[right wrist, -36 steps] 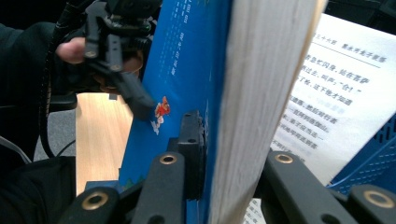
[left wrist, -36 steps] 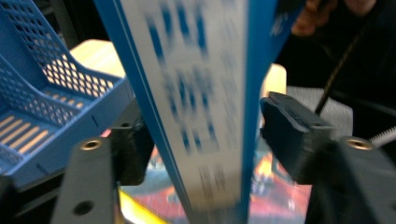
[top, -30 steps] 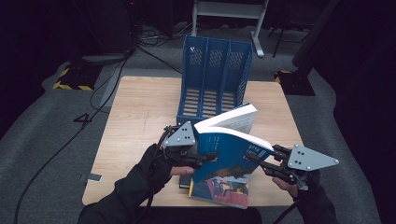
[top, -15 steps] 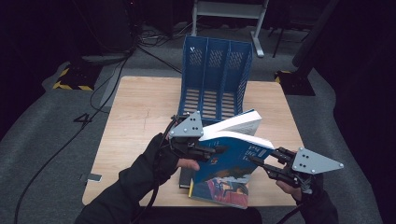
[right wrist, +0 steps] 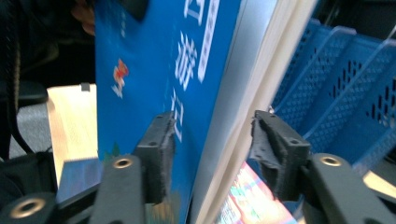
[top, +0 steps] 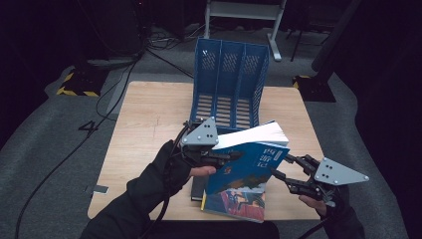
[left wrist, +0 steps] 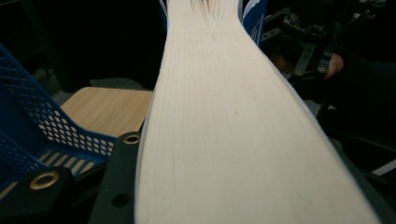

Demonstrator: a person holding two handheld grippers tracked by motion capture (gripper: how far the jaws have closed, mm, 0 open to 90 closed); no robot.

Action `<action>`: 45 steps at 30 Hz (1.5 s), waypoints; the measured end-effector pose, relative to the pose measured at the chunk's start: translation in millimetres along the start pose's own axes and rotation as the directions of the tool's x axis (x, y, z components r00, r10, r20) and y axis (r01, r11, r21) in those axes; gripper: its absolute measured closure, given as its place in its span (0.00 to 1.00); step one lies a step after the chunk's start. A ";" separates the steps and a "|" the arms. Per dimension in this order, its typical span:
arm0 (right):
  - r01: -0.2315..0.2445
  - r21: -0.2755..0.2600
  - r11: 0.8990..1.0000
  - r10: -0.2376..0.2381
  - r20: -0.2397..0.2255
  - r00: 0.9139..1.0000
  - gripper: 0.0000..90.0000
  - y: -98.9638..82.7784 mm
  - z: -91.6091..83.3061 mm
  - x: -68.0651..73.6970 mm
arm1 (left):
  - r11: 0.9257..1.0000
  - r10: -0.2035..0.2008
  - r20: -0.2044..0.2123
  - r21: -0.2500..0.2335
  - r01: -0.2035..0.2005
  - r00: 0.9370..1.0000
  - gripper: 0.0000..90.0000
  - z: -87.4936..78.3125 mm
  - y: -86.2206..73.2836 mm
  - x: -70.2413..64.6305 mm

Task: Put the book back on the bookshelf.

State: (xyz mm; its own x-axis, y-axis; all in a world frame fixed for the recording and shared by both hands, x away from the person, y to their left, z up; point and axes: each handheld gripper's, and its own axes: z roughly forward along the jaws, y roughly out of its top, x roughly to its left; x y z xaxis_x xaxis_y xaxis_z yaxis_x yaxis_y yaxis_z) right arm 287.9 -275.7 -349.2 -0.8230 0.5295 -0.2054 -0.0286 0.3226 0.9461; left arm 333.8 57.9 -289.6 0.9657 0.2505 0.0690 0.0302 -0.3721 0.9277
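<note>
While the left gripper (top: 226,155) fingers clamp the blue book (top: 249,162), right gripper (top: 278,172) fingers just opened, straddling its spine.

The rack (top: 230,79) blocked the desk's (top: 149,124) far middle, close behind the raised book (top: 249,159). Bare desk lay open left of the rack and along the far right. A second book (top: 234,201) covered the near edge under the raised one.

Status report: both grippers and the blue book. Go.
Left gripper shut on the raised blue book, its fingers having just closed in. Right gripper just opened; fingers flank the book's edge, gap showing. Blue file rack behind, another book flat beneath.
</note>
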 end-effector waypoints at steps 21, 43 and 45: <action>-0.240 0.359 0.902 0.170 0.217 0.961 0.34 -114.7 18.1 -49.8 | 0.999 -0.052 -0.021 -0.016 0.051 0.998 0.66 1.2 -0.1 0.9; -0.373 0.334 0.865 0.287 0.281 0.916 0.33 -138.7 14.8 -67.6 | 0.999 -0.028 -0.088 0.021 0.030 0.996 0.68 7.8 25.7 4.3; -0.373 0.333 0.866 0.285 0.283 0.916 0.33 -138.6 14.4 -67.5 | 0.999 -0.030 -0.106 0.027 0.033 0.994 0.68 6.5 26.9 7.4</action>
State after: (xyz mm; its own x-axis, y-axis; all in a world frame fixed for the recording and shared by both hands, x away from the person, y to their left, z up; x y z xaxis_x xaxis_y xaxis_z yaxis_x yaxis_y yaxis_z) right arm 355.6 -344.8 -470.1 -0.6009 0.7993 0.0111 0.4714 0.3432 0.8124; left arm 343.4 43.9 -266.5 0.9315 0.3549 0.0802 0.0685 -0.3875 0.9193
